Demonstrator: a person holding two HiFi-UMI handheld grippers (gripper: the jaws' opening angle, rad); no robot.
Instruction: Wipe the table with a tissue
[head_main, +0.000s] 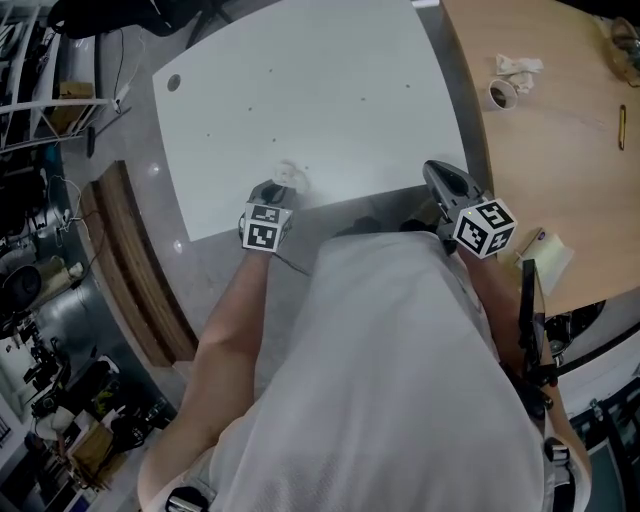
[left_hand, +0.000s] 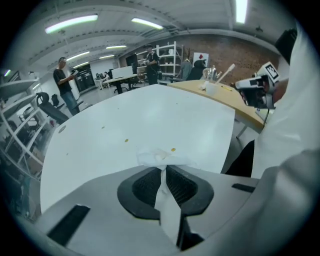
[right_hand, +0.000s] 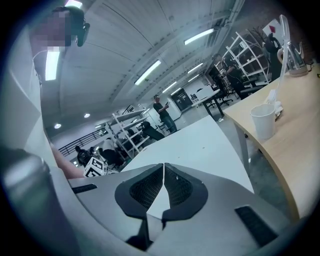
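Two grippers: the left gripper (left_hand: 162, 169) has its jaws nearly together on a crumpled white tissue (left_hand: 157, 156), which rests on the white table (head_main: 300, 90) near its lower edge, centre frame. The right gripper (right_hand: 163, 172) sits closed, empty. Risk: thin pinch; drag could tug the tissue free.

The flat white table (head_main: 300, 90) is showing tiny dark specks, and the crumpled white tissue (head_main: 290, 176) is blending into it. The grey left gripper (head_main: 280, 190) and grey right gripper (head_main: 432, 172) are bearing black-and-white square markers (head_main: 263, 228). The curved pale-wood table (head_main: 560, 140) is glowing tan.
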